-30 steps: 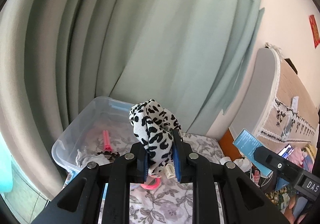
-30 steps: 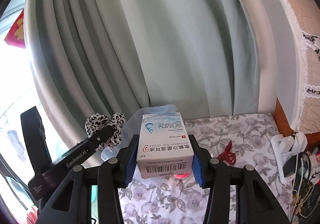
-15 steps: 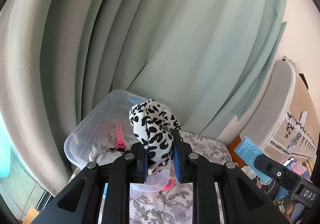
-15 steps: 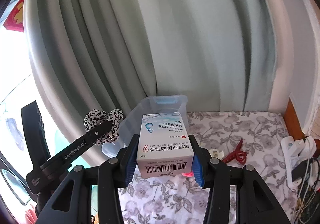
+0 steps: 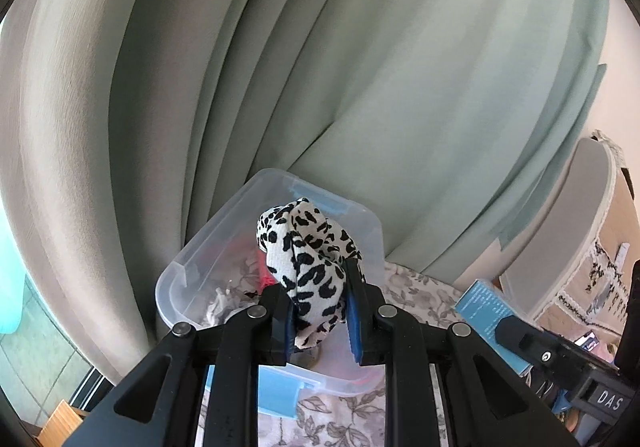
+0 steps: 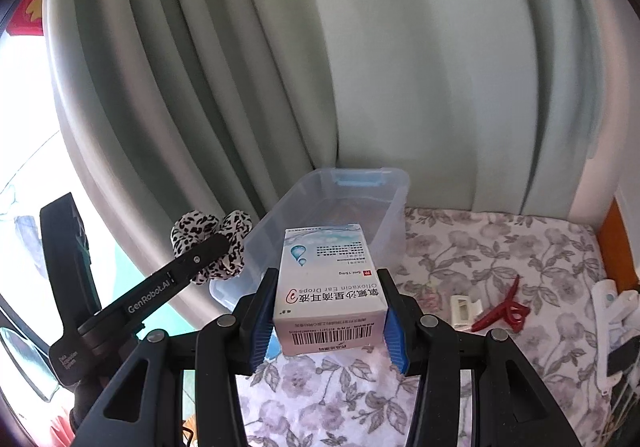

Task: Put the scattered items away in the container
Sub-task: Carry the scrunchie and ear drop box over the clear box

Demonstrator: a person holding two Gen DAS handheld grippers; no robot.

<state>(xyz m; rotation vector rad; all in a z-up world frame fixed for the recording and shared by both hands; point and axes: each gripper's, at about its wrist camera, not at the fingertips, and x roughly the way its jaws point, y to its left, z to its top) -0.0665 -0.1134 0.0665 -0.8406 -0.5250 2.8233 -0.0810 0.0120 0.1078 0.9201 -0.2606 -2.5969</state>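
My left gripper (image 5: pixel 320 311) is shut on a leopard-print scrunchie (image 5: pixel 308 255), held just above the near rim of a clear plastic container (image 5: pixel 200 251) with blue latches. Pink and small dark items lie inside it. My right gripper (image 6: pixel 326 321) is shut on a white ear-drops box (image 6: pixel 328 287), which hangs over the floral cloth just short of the container (image 6: pixel 384 199). In the right wrist view the left gripper (image 6: pixel 216 247) with the scrunchie (image 6: pixel 200 227) shows to the left of the container. The ear-drops box (image 5: pixel 486 307) also shows at the right of the left wrist view.
Pale green curtains (image 6: pixel 320 67) hang right behind the container. On the floral cloth (image 6: pixel 500 247) lie a red hair clip (image 6: pixel 506 307) and a small white piece (image 6: pixel 462 309). White plugs and cables (image 6: pixel 608 311) crowd the right edge. A padded headboard (image 5: pixel 588 227) stands at the right.
Both grippers have moved toward the container, which now looks larger and more central in both views. The scrunchie and the box stay gripped.
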